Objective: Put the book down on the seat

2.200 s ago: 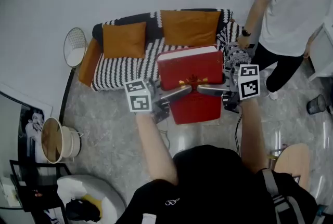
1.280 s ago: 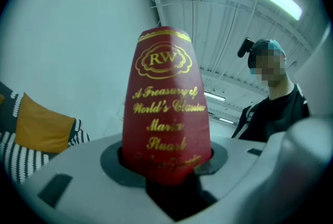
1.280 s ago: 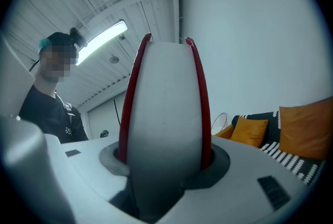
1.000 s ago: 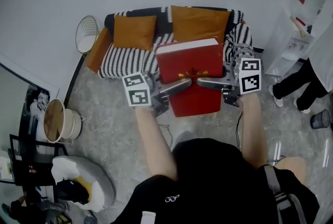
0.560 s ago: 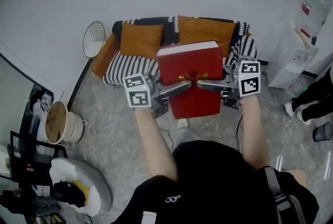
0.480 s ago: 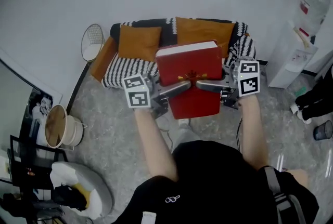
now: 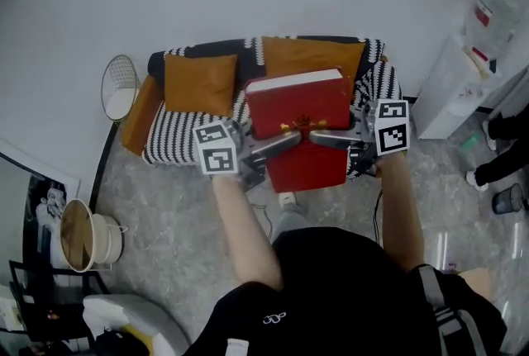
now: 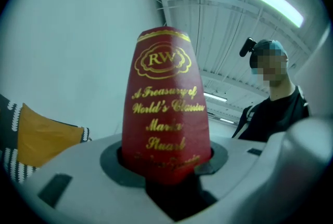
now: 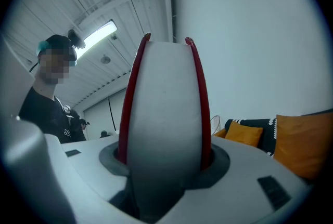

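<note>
Book (image 7: 296,111): in the air, flat, cover up.
Left tongs (image 7: 285,141): clamped on its spine.
Right tongs (image 7: 324,140): clamped on its page edge.
Sofa seat (image 7: 186,127): ahead and below, both hands equally near.

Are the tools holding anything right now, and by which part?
Yes, one thick red hardcover book, held by both: the left tool clamps its gold-lettered spine, the right tool clamps the opposite edge, over the pale pages.
</note>
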### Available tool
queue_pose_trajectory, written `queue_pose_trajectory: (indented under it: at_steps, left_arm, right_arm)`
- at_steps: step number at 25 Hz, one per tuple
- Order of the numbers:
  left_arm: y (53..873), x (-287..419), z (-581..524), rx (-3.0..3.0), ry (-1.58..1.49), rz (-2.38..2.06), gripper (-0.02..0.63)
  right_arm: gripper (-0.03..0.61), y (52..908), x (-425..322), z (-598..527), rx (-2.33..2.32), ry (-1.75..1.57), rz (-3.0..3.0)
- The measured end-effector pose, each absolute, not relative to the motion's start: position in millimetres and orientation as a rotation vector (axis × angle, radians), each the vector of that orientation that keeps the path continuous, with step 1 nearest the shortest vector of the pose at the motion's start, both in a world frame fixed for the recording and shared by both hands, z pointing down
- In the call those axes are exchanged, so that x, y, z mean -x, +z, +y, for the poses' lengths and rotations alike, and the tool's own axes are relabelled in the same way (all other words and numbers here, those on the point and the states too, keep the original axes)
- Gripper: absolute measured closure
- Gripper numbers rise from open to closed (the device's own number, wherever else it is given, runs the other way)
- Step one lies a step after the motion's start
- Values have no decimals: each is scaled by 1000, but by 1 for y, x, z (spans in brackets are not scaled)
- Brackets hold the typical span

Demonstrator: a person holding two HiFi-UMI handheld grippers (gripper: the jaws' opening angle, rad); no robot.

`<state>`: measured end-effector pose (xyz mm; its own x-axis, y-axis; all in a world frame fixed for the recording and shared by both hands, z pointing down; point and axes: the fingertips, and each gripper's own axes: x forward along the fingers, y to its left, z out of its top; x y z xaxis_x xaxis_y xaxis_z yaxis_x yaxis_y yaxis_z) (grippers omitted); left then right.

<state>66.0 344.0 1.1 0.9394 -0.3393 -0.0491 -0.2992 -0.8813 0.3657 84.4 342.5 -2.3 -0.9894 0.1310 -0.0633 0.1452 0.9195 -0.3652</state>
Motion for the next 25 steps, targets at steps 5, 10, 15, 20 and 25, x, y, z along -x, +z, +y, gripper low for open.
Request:
queue_pose_trajectory:
  at_steps: [5,10,15,20,25]
  left_arm:
    - [9,-18,285,-2685,-213,-447,403]
    - [14,37,221,-2642,-251,-430,403]
    - [13,83,157,-2618,-304,-426,403]
    - [17,133,115,-2594,-295,-418,403]
    - [29,136,53,-2557,-282,-376,402]
  right_arm:
    - [342,4,-36,283,-197,-657,3069]
    - [342,9,19,219,-174,-726,3094]
    - [342,8,65,156,-178,-754,3126]
    - [342,12,116,113,-161,-794,3115]
    - [342,24,118,52,-104,-858,3098]
